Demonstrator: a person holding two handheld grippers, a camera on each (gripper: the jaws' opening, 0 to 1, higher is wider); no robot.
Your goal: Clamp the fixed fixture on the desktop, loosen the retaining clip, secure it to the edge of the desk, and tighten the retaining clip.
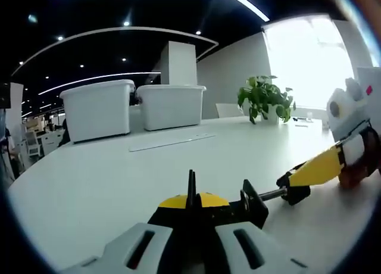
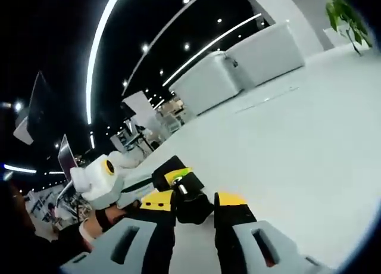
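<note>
The left tool (image 1: 191,226) has its jaws closed together on the yellow and black head of the fixture (image 1: 205,205), which sits low and near on the white surface (image 1: 119,178). This grip looks meant to pin the fixture in place so it cannot turn or slide while its other end is worked.

From that head a metal rod runs right to a black collar and a yellow handle (image 1: 315,168). The right tool (image 1: 357,149) comes in at the far right of the left gripper view and meets the end of that handle, though the contact itself sits at the blurred edge.

In the right gripper view, the right tool (image 2: 195,217) has its jaws set close on either side of a black part of the fixture (image 2: 189,202); they appear shut on it, with the yellow-tipped piece just beyond. The left tool (image 2: 104,178) shows at the left of that view, gripping the other end.

With both ends held, I judge the loosening of the retaining clip to be the step in hand; the fixture lies well in from any visible edge of the surface, so securing it is not yet done.

Far across the surface stand two white storage bins (image 1: 134,107), a flat ruler-like strip (image 1: 169,142) and a potted plant (image 1: 265,98), all well apart from the work.
</note>
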